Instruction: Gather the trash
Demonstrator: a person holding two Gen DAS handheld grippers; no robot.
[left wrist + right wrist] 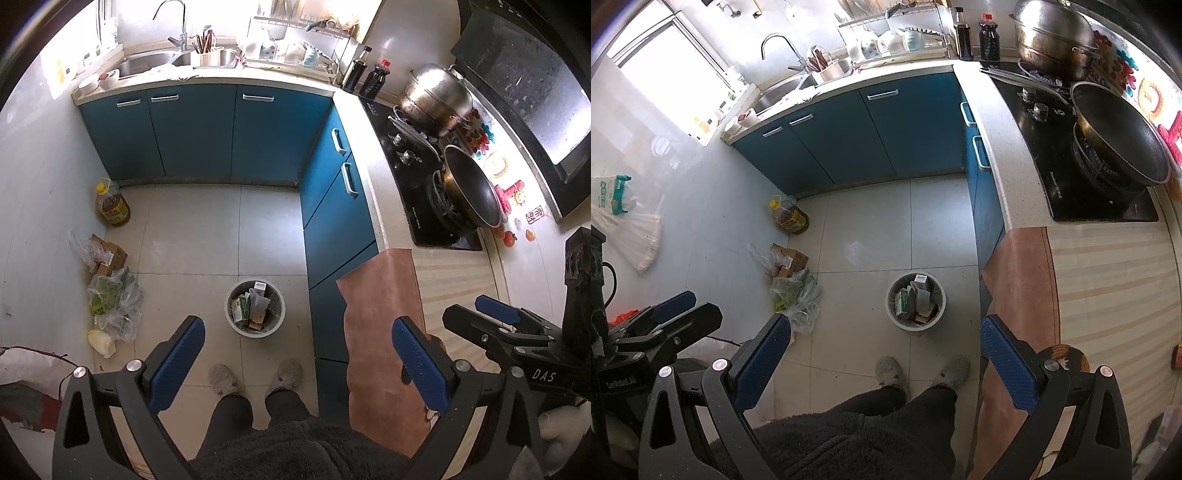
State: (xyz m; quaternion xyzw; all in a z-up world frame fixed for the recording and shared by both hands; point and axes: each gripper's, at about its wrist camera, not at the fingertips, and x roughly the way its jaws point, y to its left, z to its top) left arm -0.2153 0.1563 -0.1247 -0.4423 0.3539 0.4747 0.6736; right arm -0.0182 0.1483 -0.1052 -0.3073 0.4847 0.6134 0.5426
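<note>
One small round waste bin (255,308) stands on the tiled floor (207,236), near the base of the blue cabinet run (195,129), and it is packed with cartons and crumpled packaging (251,306). It lies below and ahead of both hand-held tools, framed between the blue pads in each wrist view. The left gripper (295,363) hangs above it with its fingers spread wide apart and nothing between them; the right gripper (886,363) is likewise splayed wide and empty, held high over the floor. The right tool also shows at the right edge of the left view, over the striped countertop (458,280). Just short of the bin are the person's two grey slippers (255,376) and dark trouser legs. Well to the left of the bin, along the wall, lie a clear plastic bag of greens (114,299), a brown cardboard box (110,254) with another thin bag (83,247) beside it, and a pale vegetable (101,341) on the floor. Farther back stands a yellow-capped oil bottle (112,206). On the right, a brown mat (384,321) drapes over the counter edge, and beyond it a black hob (413,177) carries a dark wok (472,188) and a steel stockpot (436,96). At the far counter sit a sink (147,62) and a dish rack (299,40).
</note>
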